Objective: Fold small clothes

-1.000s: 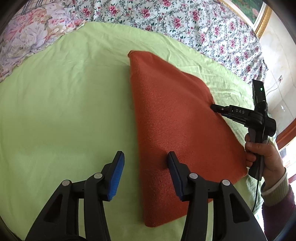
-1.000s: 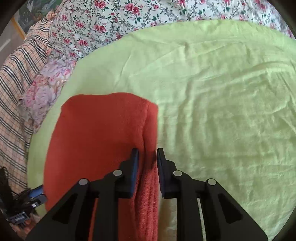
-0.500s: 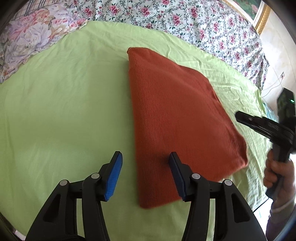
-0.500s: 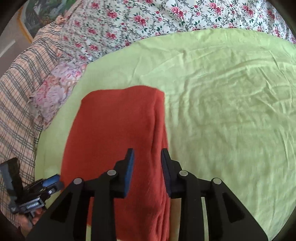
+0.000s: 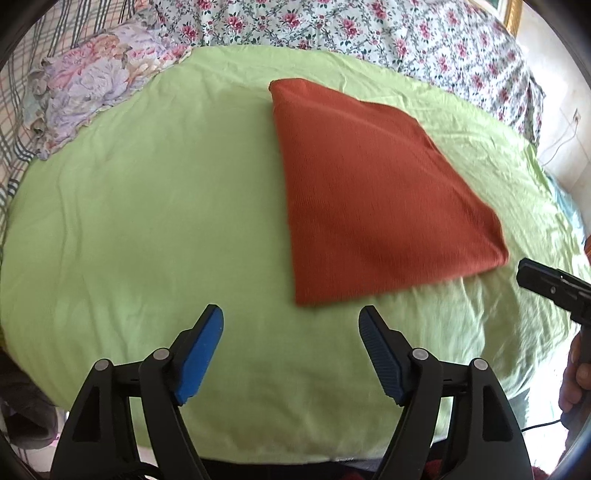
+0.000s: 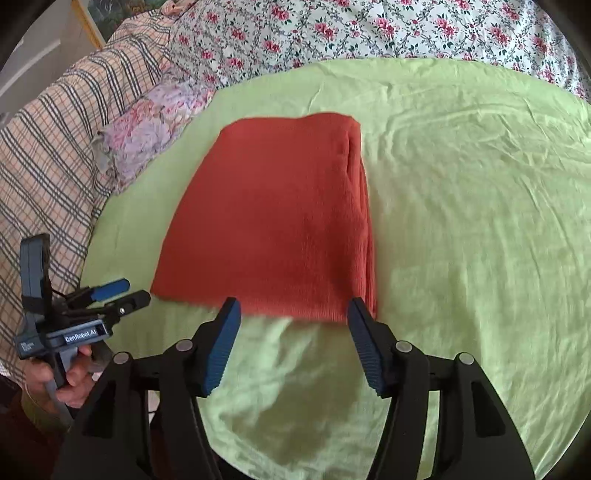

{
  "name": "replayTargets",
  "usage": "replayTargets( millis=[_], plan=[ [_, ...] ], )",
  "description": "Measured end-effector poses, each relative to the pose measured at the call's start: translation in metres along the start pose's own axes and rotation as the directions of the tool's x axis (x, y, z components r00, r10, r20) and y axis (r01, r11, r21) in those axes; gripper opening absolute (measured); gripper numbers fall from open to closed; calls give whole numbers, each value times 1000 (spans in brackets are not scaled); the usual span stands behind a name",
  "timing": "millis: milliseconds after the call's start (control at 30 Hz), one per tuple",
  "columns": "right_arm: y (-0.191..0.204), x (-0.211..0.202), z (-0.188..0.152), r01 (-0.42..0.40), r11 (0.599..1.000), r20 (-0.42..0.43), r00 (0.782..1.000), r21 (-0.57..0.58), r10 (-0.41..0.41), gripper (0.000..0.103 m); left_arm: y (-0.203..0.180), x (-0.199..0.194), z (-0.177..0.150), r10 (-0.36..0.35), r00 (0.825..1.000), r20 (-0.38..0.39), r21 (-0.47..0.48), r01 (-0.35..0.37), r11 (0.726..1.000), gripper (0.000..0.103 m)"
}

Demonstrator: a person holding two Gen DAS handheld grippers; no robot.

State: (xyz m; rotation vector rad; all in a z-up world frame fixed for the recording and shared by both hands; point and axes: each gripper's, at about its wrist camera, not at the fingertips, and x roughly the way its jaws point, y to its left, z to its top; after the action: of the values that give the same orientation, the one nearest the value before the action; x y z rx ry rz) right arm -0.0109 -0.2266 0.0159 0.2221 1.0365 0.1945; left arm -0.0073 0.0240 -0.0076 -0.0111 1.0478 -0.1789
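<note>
Grippers withdrawn; orange cloth (image 5: 373, 199) folded flat, seemingly square.

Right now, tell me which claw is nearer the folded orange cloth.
Right. The right claw sits at the orange cloth's near edge, open. The left claw hangs back off its corner, open.

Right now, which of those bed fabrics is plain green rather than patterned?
The smooth lime-green sheet under the folded rust-orange knit garment; the others are floral or plaid.

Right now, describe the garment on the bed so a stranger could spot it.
Find the lime-green sheet spread over the floral bedspread. Near its middle lies a rust-orange knitted garment, folded flat into a rough rectangle. It is the only solid, dark-coloured piece there; everything around it is pale or patterned.
</note>
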Motion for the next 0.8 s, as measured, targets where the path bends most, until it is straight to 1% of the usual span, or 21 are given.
replayTargets(
  millis=[67,100,133,167,300,333,500,700,800],
  plan=[
    [3,-2,-17,-3,1000,-28,1000,2,3,67,-3,-5,-8,18,1000,2,18,-18,1000,78],
    [3,-2,-17,-3,1000,-28,1000,2,3,68,-3,-7,-11,31,1000,3,28,-31,999,80],
    [6,-4,-29,2,1000,-45,999,2,-2,69,-5,-9,-14,48,999,4,41,-48,998,81],
    [7,-4,-33,1,1000,-51,999,4,0,72,-7,-11,-16,60,998,3,52,-60,997,81],
    [13,-8,-44,0,1000,-68,998,-8,-1,82,-13,-20,-26,70,998,1,85,-69,994,83],
    [18,-9,-49,8,999,-76,997,-38,-11,82,-15,-21,-27,76,997,3,93,-76,993,84],
    [19,-6,-45,24,998,-65,997,-56,-28,85,-21,-23,-23,95,995,28,112,-98,989,85],
    [22,3,-29,35,997,-42,998,-73,-38,87,-23,-16,-4,126,991,56,102,-131,986,86],
    [27,9,-23,35,996,-48,998,-85,-39,87,-25,-12,2,131,990,52,115,-136,984,86]
  ],
)
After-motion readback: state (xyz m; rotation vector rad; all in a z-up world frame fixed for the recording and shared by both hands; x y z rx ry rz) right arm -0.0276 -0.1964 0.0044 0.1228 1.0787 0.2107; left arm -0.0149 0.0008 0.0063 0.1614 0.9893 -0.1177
